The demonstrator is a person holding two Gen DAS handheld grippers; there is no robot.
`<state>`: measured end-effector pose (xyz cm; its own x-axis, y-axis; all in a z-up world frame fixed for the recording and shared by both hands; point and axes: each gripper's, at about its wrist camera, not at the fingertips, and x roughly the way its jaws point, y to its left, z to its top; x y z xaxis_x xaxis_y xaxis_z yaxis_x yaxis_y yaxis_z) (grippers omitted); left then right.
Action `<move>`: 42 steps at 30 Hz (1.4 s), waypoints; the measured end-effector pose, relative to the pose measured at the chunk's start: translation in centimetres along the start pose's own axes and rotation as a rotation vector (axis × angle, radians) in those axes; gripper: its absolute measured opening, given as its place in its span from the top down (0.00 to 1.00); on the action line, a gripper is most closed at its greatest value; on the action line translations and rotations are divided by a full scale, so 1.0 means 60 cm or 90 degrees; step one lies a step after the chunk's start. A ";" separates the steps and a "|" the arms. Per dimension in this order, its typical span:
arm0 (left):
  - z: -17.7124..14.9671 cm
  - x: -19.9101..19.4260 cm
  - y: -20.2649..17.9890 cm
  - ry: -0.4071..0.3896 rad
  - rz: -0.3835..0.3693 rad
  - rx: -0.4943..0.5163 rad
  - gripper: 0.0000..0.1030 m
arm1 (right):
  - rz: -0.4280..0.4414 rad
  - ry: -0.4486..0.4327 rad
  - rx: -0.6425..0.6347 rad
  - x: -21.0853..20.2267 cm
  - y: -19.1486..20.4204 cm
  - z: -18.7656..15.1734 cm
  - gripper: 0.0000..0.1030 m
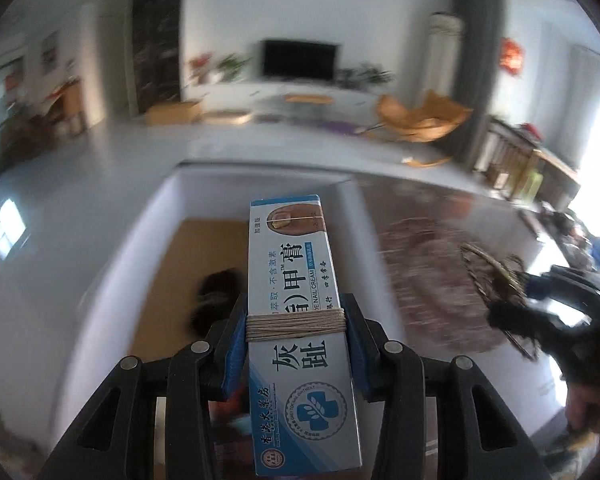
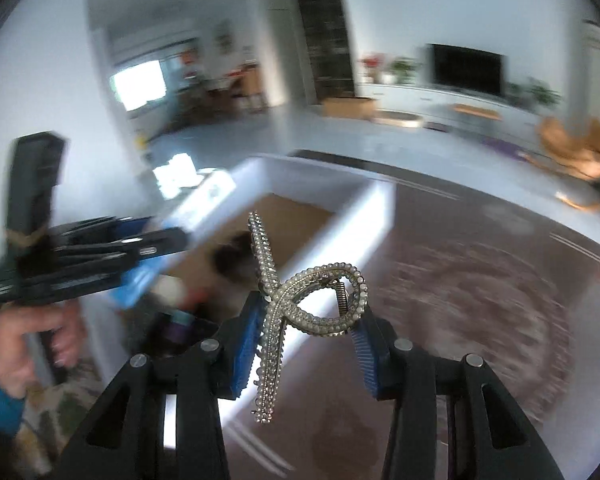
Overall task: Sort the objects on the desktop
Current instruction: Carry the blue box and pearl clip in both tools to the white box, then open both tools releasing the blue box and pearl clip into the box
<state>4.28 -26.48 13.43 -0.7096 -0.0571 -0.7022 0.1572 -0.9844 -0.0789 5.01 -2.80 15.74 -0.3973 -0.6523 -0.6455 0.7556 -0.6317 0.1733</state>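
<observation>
My left gripper [image 1: 296, 320] is shut on a long blue-and-white nail cream box [image 1: 296, 280] with twine wound round its middle, held above a white storage box [image 1: 160, 208] with a brown floor. My right gripper [image 2: 306, 320] is shut on a pearl and rhinestone hair claw [image 2: 296, 296], held over the white box's right wall [image 2: 352, 232]. The left gripper with its cream box also shows at the left of the right wrist view [image 2: 100, 264]. The right gripper and hair claw show at the right edge of the left wrist view [image 1: 512, 292].
A dark fuzzy object [image 1: 216, 292] lies inside the white box, with small colourful items beside it [image 2: 180, 320]. The box stands on a dark brown patterned glossy table [image 1: 440, 272]. A living room with a TV [image 1: 298, 58] lies beyond.
</observation>
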 end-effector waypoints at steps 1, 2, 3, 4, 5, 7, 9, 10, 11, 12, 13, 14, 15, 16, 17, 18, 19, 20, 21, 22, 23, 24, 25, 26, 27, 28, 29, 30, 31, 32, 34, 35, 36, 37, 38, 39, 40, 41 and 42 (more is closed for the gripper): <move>-0.003 0.009 0.026 0.016 0.018 -0.012 0.58 | 0.012 0.007 -0.012 0.019 0.022 0.006 0.57; -0.009 0.022 0.053 0.034 0.036 -0.023 0.58 | 0.021 0.016 -0.026 0.040 0.047 0.010 0.57; -0.015 0.032 0.069 0.047 0.046 -0.030 0.58 | 0.031 0.032 -0.039 0.065 0.068 0.013 0.57; -0.025 0.047 0.085 0.064 0.056 -0.038 0.58 | 0.038 0.051 -0.050 0.090 0.086 0.012 0.57; -0.033 0.060 0.098 0.078 0.062 -0.044 0.58 | 0.039 0.065 -0.060 0.109 0.101 0.010 0.57; -0.049 0.087 0.116 0.106 0.071 -0.056 0.58 | 0.035 0.101 -0.082 0.150 0.124 -0.002 0.57; -0.059 0.109 0.124 0.128 0.075 -0.065 0.57 | 0.028 0.133 -0.090 0.186 0.135 -0.014 0.57; -0.064 0.120 0.128 0.144 0.081 -0.069 0.57 | 0.029 0.145 -0.092 0.199 0.137 -0.017 0.57; -0.066 0.130 0.128 0.155 0.086 -0.072 0.56 | 0.031 0.160 -0.094 0.212 0.141 -0.022 0.55; -0.069 0.138 0.127 0.167 0.093 -0.073 0.51 | 0.033 0.165 -0.093 0.216 0.143 -0.024 0.43; -0.074 0.139 0.126 0.169 0.099 -0.070 0.46 | 0.037 0.165 -0.091 0.215 0.142 -0.024 0.34; -0.072 0.136 0.122 0.165 0.107 -0.065 0.33 | 0.038 0.154 -0.091 0.208 0.140 -0.024 0.21; -0.071 0.130 0.118 0.154 0.119 -0.058 0.21 | 0.035 0.138 -0.094 0.194 0.132 -0.021 0.15; -0.072 0.119 0.113 0.136 0.138 -0.049 0.18 | 0.034 0.129 -0.097 0.190 0.129 -0.013 0.14; -0.068 0.109 0.106 0.118 0.157 -0.042 0.17 | 0.031 0.124 -0.099 0.182 0.125 -0.009 0.14; -0.066 0.098 0.099 0.097 0.177 -0.038 0.17 | 0.024 0.122 -0.101 0.175 0.120 0.001 0.13; -0.063 0.083 0.091 0.078 0.191 -0.037 0.16 | 0.015 0.121 -0.103 0.169 0.119 0.006 0.13; -0.063 0.071 0.090 0.065 0.196 -0.042 0.16 | 0.006 0.121 -0.104 0.162 0.117 0.014 0.12; -0.062 0.060 0.084 0.053 0.191 -0.052 0.15 | -0.006 0.123 -0.105 0.156 0.113 0.019 0.12; -0.064 0.052 0.081 0.047 0.182 -0.062 0.15 | -0.015 0.126 -0.106 0.153 0.110 0.021 0.11; -0.062 0.050 0.078 0.044 0.175 -0.071 0.15 | -0.023 0.129 -0.107 0.151 0.109 0.022 0.11; -0.064 0.044 0.070 0.042 0.180 -0.073 0.12 | -0.030 0.132 -0.110 0.147 0.106 0.021 0.11; -0.063 0.044 0.065 0.041 0.197 -0.070 0.08 | -0.034 0.133 -0.112 0.148 0.104 0.019 0.11; -0.065 0.041 0.057 0.038 0.228 -0.064 0.00 | -0.037 0.133 -0.114 0.146 0.101 0.016 0.11; -0.067 0.036 0.050 0.031 0.258 -0.060 0.00 | -0.040 0.133 -0.113 0.142 0.098 0.012 0.11; -0.070 0.028 0.051 0.025 0.276 -0.059 0.00 | -0.040 0.134 -0.111 0.139 0.094 0.008 0.11; -0.072 0.024 0.048 0.019 0.295 -0.060 0.00 | -0.039 0.136 -0.107 0.138 0.090 0.005 0.11; -0.072 0.023 0.047 0.016 0.307 -0.062 0.00 | -0.036 0.138 -0.100 0.138 0.084 0.002 0.11; -0.075 0.019 0.048 0.015 0.314 -0.067 0.00 | -0.034 0.141 -0.096 0.140 0.079 -0.002 0.11; -0.076 0.017 0.049 0.014 0.317 -0.070 0.00 | -0.031 0.144 -0.094 0.140 0.075 -0.006 0.11; -0.076 0.014 0.046 0.010 0.320 -0.073 0.00 | -0.033 0.148 -0.095 0.143 0.072 -0.012 0.11; -0.077 0.012 0.044 0.009 0.322 -0.072 0.00 | -0.034 0.150 -0.097 0.145 0.071 -0.014 0.11; -0.077 0.010 0.041 0.005 0.323 -0.070 0.00 | -0.036 0.151 -0.098 0.146 0.070 -0.016 0.11; -0.077 0.008 0.038 0.001 0.327 -0.065 0.00 | -0.037 0.151 -0.099 0.147 0.069 -0.017 0.11; -0.077 0.004 0.036 -0.002 0.333 -0.063 0.00 | -0.037 0.151 -0.098 0.150 0.067 -0.019 0.11; -0.078 0.000 0.034 -0.008 0.335 -0.062 0.00 | -0.037 0.150 -0.095 0.152 0.066 -0.020 0.11; -0.078 -0.004 0.033 -0.012 0.333 -0.064 0.00 | -0.036 0.149 -0.093 0.153 0.066 -0.020 0.11; -0.078 -0.006 0.035 -0.014 0.327 -0.070 0.00 | -0.035 0.148 -0.092 0.153 0.066 -0.020 0.11; -0.078 -0.007 0.037 -0.013 0.315 -0.081 0.00 | -0.035 0.146 -0.091 0.153 0.066 -0.020 0.11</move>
<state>8.11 -27.89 10.24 -0.5423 -0.5162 -0.6629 0.5592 -0.8106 0.1738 4.99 -10.78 9.60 -0.3241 -0.4963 -0.8054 0.8084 -0.5875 0.0367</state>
